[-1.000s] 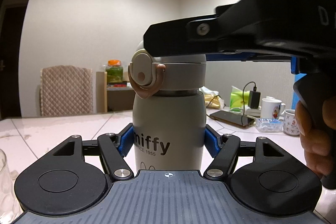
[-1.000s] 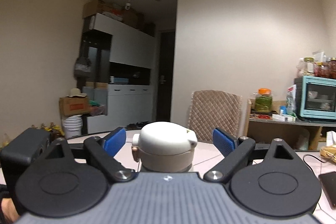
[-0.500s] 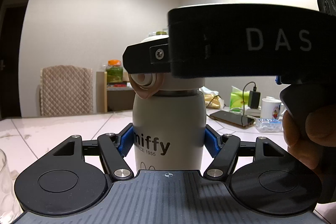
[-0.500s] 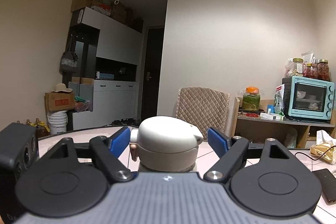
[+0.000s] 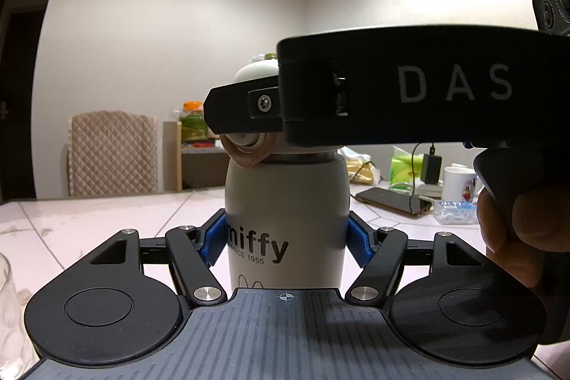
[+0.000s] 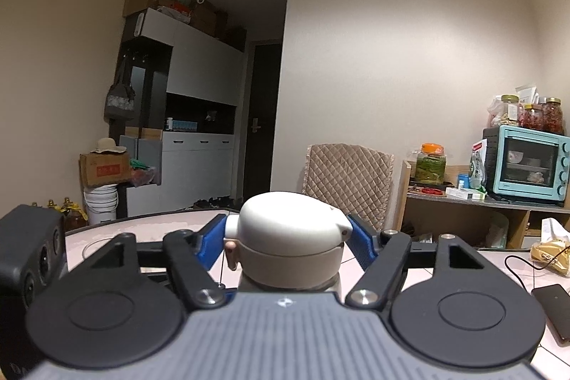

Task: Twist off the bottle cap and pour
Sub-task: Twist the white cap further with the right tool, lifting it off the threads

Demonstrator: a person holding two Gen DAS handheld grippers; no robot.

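Observation:
A white "miffy" bottle [image 5: 285,202] stands upright on the table. My left gripper [image 5: 286,239] is shut on the bottle's body, blue pads against both sides. The bottle's rounded white cap [image 6: 290,227] with a brown strap loop [image 5: 245,159] sits on top. My right gripper [image 6: 286,243] is around the cap, blue pads touching both sides. In the left wrist view the right gripper's black body [image 5: 392,102] crosses in front of the cap and hides most of it.
A clear glass [image 5: 9,305] stands at the far left on the pale tiled table [image 5: 89,219]. A phone [image 5: 392,200], mugs [image 5: 459,182] and a charger lie right. A padded chair [image 6: 347,173] and a shelf with a blue oven [image 6: 525,166] stand behind.
My right gripper's jaws narrowed from wide apart until the pads meet the cap. Its body swung across the left wrist view. The left gripper and the bottle stayed still.

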